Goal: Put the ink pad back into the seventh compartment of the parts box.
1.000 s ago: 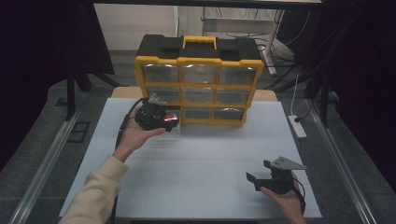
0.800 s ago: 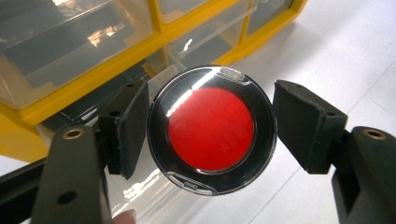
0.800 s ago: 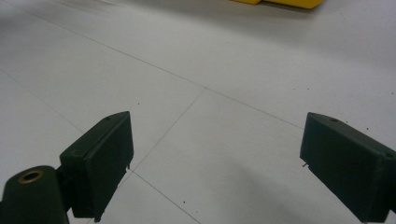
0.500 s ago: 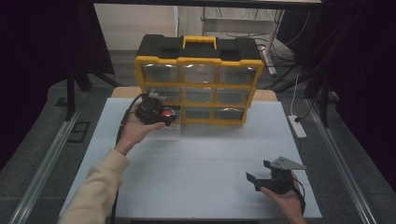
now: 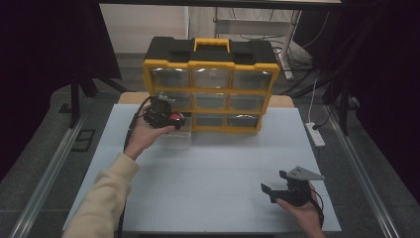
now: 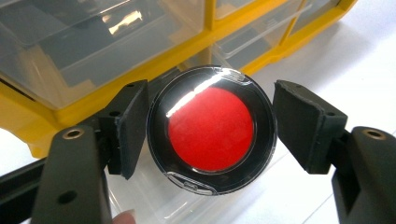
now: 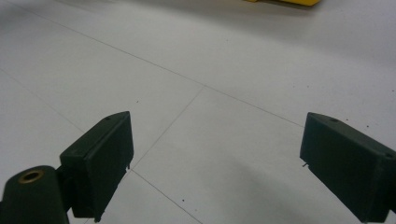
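Note:
A round black case with a red face [image 6: 212, 128] sits between the pads [image 6: 133, 126] of my left gripper [image 6: 215, 122], which is shut on its rim. In the high view the left gripper [image 5: 163, 115] holds the round case [image 5: 175, 118] in front of the lower left drawers of a yellow and black organizer [image 5: 210, 67]. A clear drawer [image 5: 177, 140] lies just beneath it on the white table [image 5: 208, 163]. My right gripper [image 5: 278, 190] rests low at the front right, and in its own view the right gripper [image 7: 215, 161] is open over bare tabletop.
The organizer stands at the table's back edge with three rows of clear drawers. A white power strip [image 5: 315, 134] lies off the table's right side. A cable [image 5: 134, 119] trails from the left gripper.
The left gripper with the round case has shifted a little left and farther back toward the organizer. The right gripper has kept still.

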Action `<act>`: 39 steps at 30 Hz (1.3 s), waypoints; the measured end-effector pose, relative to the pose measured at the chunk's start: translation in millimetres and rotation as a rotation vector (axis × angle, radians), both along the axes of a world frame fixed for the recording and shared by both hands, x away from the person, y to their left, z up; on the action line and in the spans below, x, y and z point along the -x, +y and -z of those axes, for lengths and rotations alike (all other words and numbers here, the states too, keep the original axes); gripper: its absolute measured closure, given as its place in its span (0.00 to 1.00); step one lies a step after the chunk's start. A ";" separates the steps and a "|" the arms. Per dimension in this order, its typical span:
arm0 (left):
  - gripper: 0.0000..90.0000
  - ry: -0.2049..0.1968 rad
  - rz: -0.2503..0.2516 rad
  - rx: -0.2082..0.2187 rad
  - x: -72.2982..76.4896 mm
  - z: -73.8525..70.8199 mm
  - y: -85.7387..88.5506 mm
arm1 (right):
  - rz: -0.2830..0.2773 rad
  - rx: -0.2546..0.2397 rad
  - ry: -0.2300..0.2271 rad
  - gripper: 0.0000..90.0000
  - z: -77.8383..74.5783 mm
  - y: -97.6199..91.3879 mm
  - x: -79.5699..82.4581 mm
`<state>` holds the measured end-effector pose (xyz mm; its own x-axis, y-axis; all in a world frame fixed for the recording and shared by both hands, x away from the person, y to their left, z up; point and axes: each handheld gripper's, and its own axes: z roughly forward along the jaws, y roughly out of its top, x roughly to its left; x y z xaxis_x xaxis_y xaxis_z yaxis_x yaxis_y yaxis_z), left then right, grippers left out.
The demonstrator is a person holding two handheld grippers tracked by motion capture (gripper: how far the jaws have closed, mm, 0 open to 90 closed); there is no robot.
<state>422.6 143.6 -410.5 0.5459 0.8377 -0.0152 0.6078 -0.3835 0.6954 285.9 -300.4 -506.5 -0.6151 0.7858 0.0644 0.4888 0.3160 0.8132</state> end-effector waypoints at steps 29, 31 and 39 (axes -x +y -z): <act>0.33 0.026 -0.041 -0.032 -19.9 6.8 2.7 | 0.001 0.003 0.005 0.11 0.7 -0.1 -0.3; 0.33 0.030 -0.038 -0.037 -20.1 7.8 2.0 | 0.001 0.004 0.006 0.11 0.7 -0.1 -0.3; 0.33 0.046 -0.035 -0.041 -22.3 14.1 0.3 | -0.004 0.001 0.004 0.11 0.6 0.1 -0.1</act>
